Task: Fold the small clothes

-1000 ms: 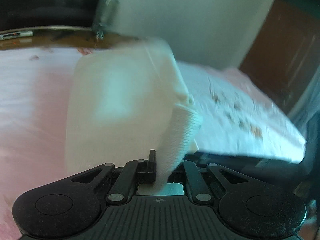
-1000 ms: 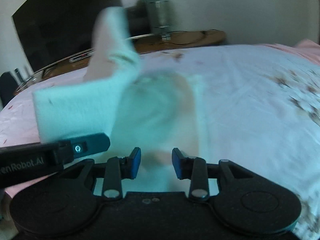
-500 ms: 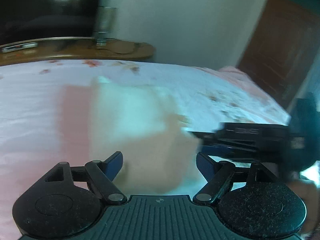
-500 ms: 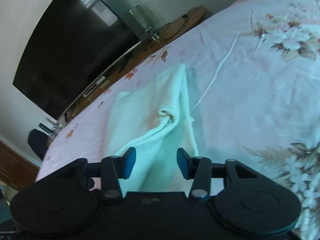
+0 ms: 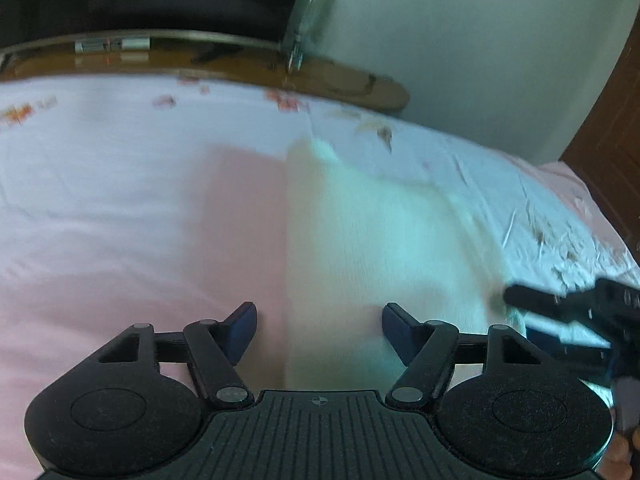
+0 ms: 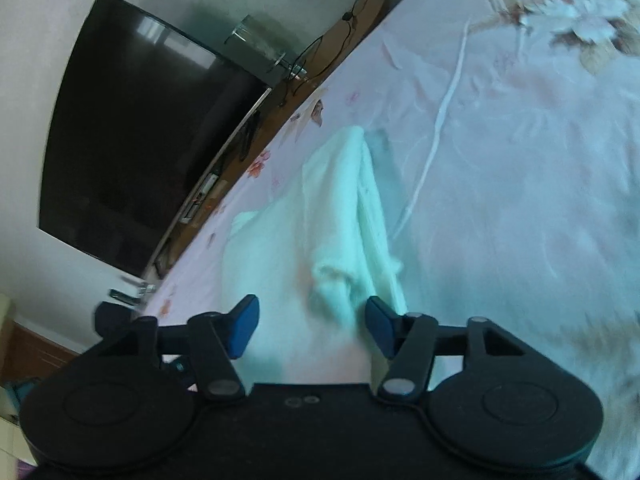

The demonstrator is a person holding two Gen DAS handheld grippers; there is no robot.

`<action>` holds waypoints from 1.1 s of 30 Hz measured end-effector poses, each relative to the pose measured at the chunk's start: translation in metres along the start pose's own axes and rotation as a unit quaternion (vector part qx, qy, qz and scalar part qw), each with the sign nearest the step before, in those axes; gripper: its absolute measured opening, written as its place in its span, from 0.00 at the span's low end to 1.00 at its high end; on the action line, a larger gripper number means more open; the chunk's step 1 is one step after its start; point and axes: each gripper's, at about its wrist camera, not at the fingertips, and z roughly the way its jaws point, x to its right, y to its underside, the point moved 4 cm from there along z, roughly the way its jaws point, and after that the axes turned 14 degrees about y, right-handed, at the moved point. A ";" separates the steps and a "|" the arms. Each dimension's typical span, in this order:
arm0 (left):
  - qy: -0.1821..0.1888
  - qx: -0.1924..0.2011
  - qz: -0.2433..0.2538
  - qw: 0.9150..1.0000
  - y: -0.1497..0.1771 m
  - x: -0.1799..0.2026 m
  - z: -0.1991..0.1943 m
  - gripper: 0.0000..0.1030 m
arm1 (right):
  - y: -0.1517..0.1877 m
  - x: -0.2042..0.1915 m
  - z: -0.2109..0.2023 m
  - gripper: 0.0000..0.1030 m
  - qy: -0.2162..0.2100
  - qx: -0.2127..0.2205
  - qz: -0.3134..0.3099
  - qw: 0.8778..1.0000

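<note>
A small cream-white knitted garment (image 5: 376,240) lies on the bed, blurred in the left wrist view. In the right wrist view the garment (image 6: 320,232) lies partly folded, with a raised ridge and a bunched ribbed cuff near its near edge. My left gripper (image 5: 318,326) is open and empty just above the garment's near edge. My right gripper (image 6: 312,324) is open and empty, its jaws either side of the bunched cuff. The right gripper also shows at the right edge of the left wrist view (image 5: 568,304).
The bed sheet (image 5: 120,200) is pink-white with flower prints. A wooden TV stand (image 5: 224,60) with cables runs along the bed's far side, under a large dark television (image 6: 140,152). A brown door (image 5: 616,120) stands at the far right.
One second ago my left gripper held the garment's cuff up in the air. It has let go and opened. The garment now lies on the bed, and my right gripper opened wider.
</note>
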 end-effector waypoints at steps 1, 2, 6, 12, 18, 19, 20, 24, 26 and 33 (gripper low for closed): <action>-0.002 -0.001 -0.004 1.000 0.003 0.000 0.005 0.68 | -0.003 -0.001 0.004 0.51 0.004 0.005 -0.004 1.000; -0.004 0.000 -0.007 1.000 0.005 -0.001 0.007 0.68 | -0.005 -0.003 0.006 0.49 0.007 0.012 -0.011 1.000; 0.000 0.008 -0.013 1.000 0.008 0.005 0.006 0.68 | -0.008 -0.028 0.013 0.20 0.025 0.036 -0.097 0.994; 0.004 0.026 -0.006 1.000 0.003 0.022 0.001 0.68 | -0.018 -0.082 -0.006 0.15 0.024 0.092 -0.259 0.961; 0.004 0.009 -0.006 1.000 0.019 0.020 0.011 0.69 | -0.017 -0.034 0.010 0.16 0.089 0.024 -0.239 0.967; 0.001 0.009 0.001 1.000 0.020 0.021 0.008 0.69 | -0.012 -0.028 0.011 0.19 0.081 0.018 -0.226 0.971; 0.002 0.007 0.005 1.000 0.021 0.021 0.007 0.69 | -0.010 -0.027 0.006 0.23 0.066 0.018 -0.209 0.976; 0.001 0.005 0.004 1.000 0.020 0.016 0.000 0.69 | -0.006 -0.022 -0.006 0.34 0.045 -0.002 -0.165 0.985; 0.003 0.004 0.000 1.000 0.020 0.013 -0.001 0.69 | 0.002 -0.015 -0.010 0.34 0.041 -0.015 -0.149 0.988; 0.005 0.008 -0.016 1.000 0.012 0.008 0.001 0.69 | 0.013 -0.002 -0.010 0.34 0.062 -0.013 -0.104 0.993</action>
